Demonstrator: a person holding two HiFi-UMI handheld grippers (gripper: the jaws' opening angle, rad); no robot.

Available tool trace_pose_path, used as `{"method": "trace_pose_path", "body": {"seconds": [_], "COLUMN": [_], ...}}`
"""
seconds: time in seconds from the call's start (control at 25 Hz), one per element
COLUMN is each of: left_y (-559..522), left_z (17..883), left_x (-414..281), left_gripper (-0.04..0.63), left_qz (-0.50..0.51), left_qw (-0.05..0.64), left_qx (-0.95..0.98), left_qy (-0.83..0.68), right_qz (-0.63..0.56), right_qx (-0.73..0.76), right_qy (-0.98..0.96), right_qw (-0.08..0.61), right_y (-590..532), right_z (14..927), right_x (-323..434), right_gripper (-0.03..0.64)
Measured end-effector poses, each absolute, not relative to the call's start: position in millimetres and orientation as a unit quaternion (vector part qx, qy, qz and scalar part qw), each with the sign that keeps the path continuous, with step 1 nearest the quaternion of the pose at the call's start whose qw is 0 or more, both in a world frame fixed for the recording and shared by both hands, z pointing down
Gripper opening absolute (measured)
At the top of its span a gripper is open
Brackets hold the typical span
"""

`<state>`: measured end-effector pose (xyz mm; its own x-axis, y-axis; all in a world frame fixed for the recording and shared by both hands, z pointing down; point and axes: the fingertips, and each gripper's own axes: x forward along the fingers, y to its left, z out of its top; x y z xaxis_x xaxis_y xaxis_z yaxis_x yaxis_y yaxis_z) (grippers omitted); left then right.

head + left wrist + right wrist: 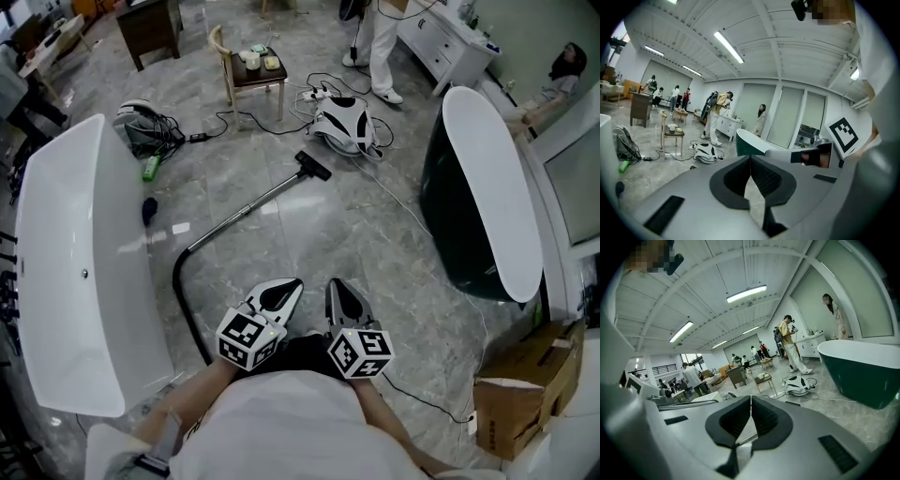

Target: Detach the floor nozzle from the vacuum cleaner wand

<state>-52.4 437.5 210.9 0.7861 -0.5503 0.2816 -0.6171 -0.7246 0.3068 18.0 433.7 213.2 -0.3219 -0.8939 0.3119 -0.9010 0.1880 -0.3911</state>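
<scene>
- On the grey stone floor just ahead of the person's lap, the left gripper (290,288) and the right gripper (340,288) sit side by side, near each other but apart; both tip slightly downward, each with its marker cube at the rear.
- The left gripper's jaws are pressed together with nothing between them; the right gripper's jaws are likewise closed and empty.
- The floor nozzle (313,166), black, lies flat on the floor well ahead of both grippers, roughly in line with the gap between them; neither gripper touches it.
- The nozzle is joined to the wand (246,208), a silver tube that runs diagonally back from it toward the left gripper's side; there it meets a black hose (183,298), which curves down past the left gripper's outer side.
- A white bathtub (66,272) stands to the left of the left gripper; a dark bathtub with a white rim (492,187) stands to the right of the right gripper; a cardboard box (525,384) sits to the right of the right gripper and a little behind it.
- Beyond the nozzle, farther from the grippers, a white-and-black unit (345,124) rests among cables; a small wooden chair (255,73) holds a few items; a person in white trousers (375,47) stands past it.
</scene>
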Motion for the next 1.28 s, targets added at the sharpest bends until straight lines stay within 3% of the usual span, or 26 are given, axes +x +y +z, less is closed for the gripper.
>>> {"method": "trace_pose_path", "body": {"seconds": [0.6, 1.28], "left_y": [435.6, 313.4], "left_z": [228.5, 223.7], "left_x": [-66.7, -20.4], "left_gripper": [0.011, 0.011], "left_qz": [0.082, 0.076], "left_qw": [0.234, 0.232], "left_qx": [0.926, 0.917], "left_qy": [-0.286, -0.314], "right_qz": [0.271, 0.282], "right_qx": [0.624, 0.603], "right_qy": [-0.733, -0.746], "right_qw": [0.006, -0.008], "right_y": [437.4, 298.6], "right_z": [231.4, 225.1], "right_x": [16.5, 71.1], "right_gripper": [0.018, 0.018]}}
